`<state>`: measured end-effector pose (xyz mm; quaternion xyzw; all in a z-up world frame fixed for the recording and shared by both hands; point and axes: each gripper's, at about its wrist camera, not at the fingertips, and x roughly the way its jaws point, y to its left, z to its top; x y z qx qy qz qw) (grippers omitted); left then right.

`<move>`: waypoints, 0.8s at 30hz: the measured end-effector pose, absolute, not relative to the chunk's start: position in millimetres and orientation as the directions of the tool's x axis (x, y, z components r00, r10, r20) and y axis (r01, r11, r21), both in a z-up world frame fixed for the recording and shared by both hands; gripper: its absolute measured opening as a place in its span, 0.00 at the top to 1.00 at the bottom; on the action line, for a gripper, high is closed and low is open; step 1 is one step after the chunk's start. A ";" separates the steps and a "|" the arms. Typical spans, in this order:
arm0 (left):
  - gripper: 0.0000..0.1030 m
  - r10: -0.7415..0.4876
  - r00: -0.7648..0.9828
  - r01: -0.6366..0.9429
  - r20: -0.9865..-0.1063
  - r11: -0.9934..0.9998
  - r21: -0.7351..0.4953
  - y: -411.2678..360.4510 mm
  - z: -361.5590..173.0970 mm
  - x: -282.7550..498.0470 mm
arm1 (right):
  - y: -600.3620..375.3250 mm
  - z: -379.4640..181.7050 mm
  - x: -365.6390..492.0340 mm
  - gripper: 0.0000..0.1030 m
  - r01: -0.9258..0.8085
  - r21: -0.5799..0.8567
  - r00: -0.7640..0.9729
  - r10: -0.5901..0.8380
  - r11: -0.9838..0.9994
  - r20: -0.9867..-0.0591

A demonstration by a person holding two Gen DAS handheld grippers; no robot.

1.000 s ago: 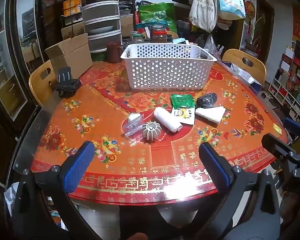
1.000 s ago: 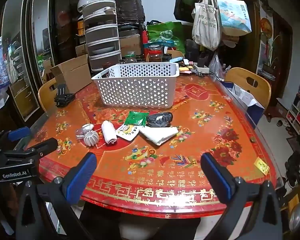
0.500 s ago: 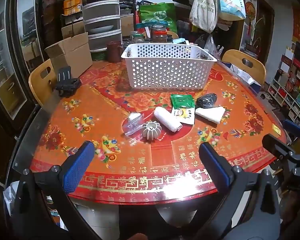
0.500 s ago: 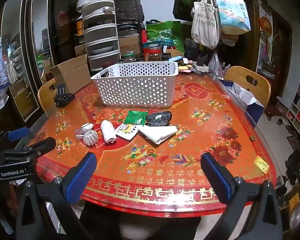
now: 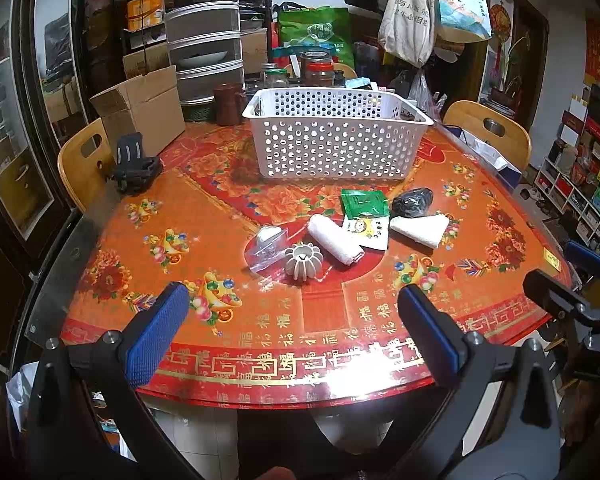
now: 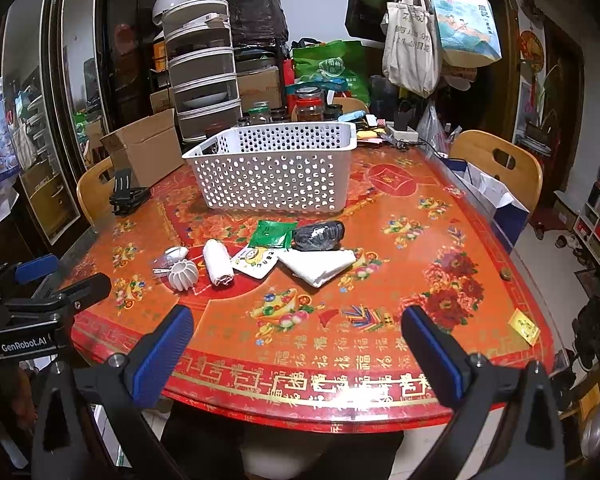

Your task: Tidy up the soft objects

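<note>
On the red patterned table (image 5: 204,208) stood a white perforated basket (image 5: 336,136) at the far side. Nearer lay, in a loose cluster: a rolled white towel (image 5: 334,240), a folded white cloth (image 5: 420,229), a dark bundle (image 5: 412,202), a green packet (image 5: 364,204), a white ribbed ball (image 5: 304,260). Left claw (image 5: 292,328) and right claw (image 6: 296,348) hovered at the near edge, both spread wide, holding nothing.

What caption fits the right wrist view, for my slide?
Open right tongs face towels, packets and a white basket on a red table.
</note>
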<state>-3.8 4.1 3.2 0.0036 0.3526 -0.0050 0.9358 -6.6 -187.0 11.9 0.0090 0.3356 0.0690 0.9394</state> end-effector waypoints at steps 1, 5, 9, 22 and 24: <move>0.00 -0.007 0.751 0.012 -0.660 1.000 0.003 4.5 3.2 -3.9 | -187.5 12.0 -7.0 0.00 -0.124 0.064 0.765 0.136 0.990 -0.630; 0.00 -0.007 0.752 0.012 -0.659 1.000 0.002 4.5 3.3 -3.9 | -186.5 12.6 -9.2 0.00 -0.123 0.063 0.766 0.135 0.990 -0.629; 0.00 -0.008 0.752 0.012 -0.659 1.000 0.001 4.5 3.5 -4.0 | -186.8 12.9 -8.5 0.00 -0.123 0.064 0.766 0.136 0.990 -0.629; 0.00 -0.009 0.752 0.012 -0.659 1.000 0.000 4.2 3.6 -3.8 | -187.3 12.7 -8.3 0.00 -0.122 0.065 0.765 0.136 0.990 -0.629; 0.00 -0.010 0.751 0.013 -0.660 1.000 0.001 4.3 4.0 -3.5 | -187.4 12.7 -8.7 0.00 -0.122 0.065 0.765 0.135 0.990 -0.629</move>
